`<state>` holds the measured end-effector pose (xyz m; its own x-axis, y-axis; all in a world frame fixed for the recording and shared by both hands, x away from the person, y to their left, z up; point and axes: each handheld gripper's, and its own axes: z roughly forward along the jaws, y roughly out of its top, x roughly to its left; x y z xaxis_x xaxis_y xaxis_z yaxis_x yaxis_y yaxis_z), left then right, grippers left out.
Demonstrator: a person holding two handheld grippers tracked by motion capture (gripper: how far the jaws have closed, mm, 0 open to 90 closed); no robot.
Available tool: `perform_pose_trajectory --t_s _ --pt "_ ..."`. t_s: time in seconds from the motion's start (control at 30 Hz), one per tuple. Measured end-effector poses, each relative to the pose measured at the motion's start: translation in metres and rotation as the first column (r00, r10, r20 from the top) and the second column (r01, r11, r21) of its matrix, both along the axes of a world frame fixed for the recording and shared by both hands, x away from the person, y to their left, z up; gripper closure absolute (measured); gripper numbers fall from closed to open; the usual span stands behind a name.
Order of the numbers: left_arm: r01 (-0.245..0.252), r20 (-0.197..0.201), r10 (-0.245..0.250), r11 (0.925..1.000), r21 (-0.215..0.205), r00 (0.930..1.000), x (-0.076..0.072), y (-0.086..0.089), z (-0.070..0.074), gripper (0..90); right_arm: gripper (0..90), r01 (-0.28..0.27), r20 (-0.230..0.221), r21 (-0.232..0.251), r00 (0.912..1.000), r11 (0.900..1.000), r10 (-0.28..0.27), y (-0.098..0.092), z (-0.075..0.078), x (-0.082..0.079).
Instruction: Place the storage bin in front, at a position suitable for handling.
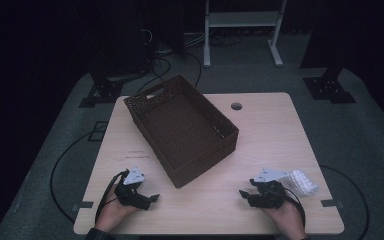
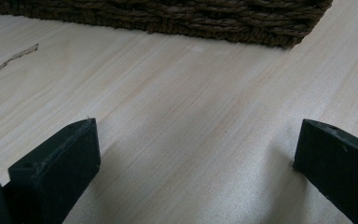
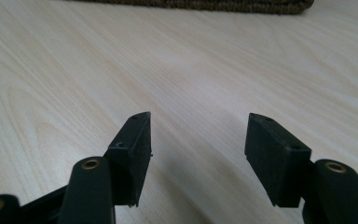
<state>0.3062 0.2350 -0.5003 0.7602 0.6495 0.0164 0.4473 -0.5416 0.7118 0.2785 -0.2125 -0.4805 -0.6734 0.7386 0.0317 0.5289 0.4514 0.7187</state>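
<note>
Both grippers, left (image 1: 151,198) and right (image 1: 243,194), we hold agape on the table (image 1: 270,135); brown woven basket (image 1: 182,127) runs far-left to near-right.

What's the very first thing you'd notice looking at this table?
The big brown woven basket, sitting slantwise and empty in the middle of the pale wooden table. Next, the two black tongs near the front edge, left tongs and right tongs, both open, and a white bumpy packet beside the right one.
</note>
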Motion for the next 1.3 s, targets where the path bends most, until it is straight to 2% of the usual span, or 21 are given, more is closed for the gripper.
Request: perform_pose_trajectory --t_s 0.1,0.4,0.63,1.3 --pt "0.0 0.0 0.0 1.0 0.0 1.0 0.0 0.0 0.0 0.0 45.2 -0.001 0.008 0.006 1.0 1.0 0.001 0.0 0.005 0.001" --pt "0.0 0.0 0.0 1.0 0.0 1.0 0.0 0.0 0.0 0.0 48.6 0.011 0.022 0.028 0.9997 1.0 -0.012 0.0 0.02 0.007" --pt "0.0 0.0 0.0 1.0 0.0 1.0 0.0 0.0 0.0 0.0 51.8 0.011 0.056 0.038 0.9984 0.999 -0.013 0.001 0.036 0.017" --pt "0.002 -0.001 -0.002 1.0 0.005 1.0 0.0 0.0 0.0 0.0 55.0 0.008 0.08 0.047 0.9967 0.999 -0.011 0.007 0.066 0.043"
